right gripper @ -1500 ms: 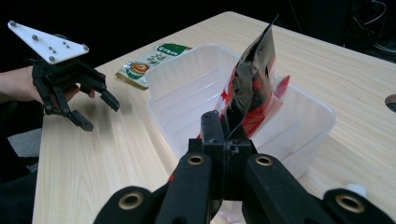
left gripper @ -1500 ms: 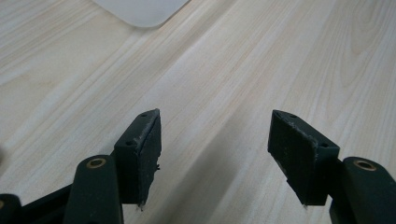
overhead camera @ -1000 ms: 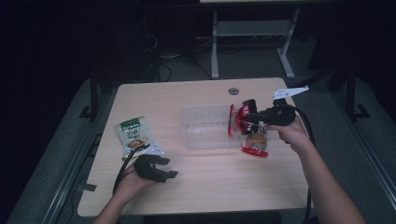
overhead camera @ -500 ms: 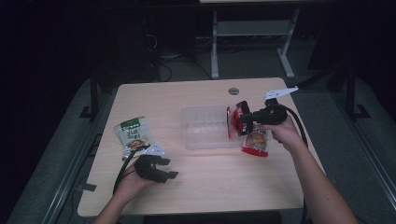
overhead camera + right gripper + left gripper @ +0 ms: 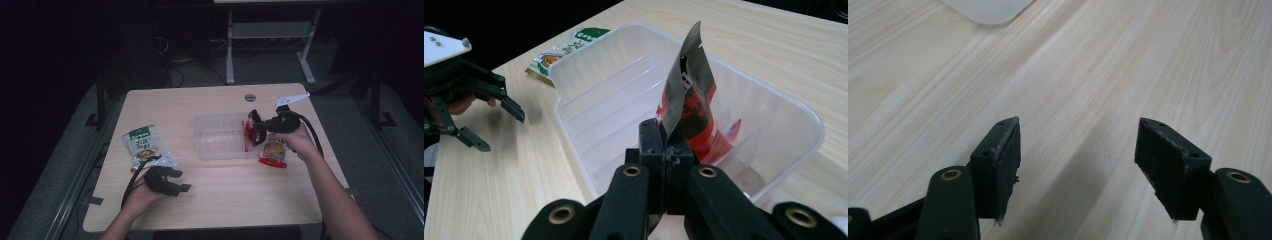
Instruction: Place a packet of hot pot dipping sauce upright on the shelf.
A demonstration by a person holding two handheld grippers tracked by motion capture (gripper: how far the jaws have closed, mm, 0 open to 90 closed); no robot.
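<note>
Clear bin (image 5: 220, 137): ribbed plastic tub at mid-table; my red-and-black packet (image 5: 689, 100) hangs inside its right end, lower corner near the floor of the tub
Right gripper (image 5: 665, 135): my jaws are pinched tight on that packet's edge, holding it upright over the bin
Left gripper (image 5: 1078, 170): my jaws stand apart with nothing between them (resting low on the wood)
Orange packet (image 5: 274, 152): on the table, just right of the bin
Green packet (image 5: 141, 142): flat on the table, left of the bin
</note>
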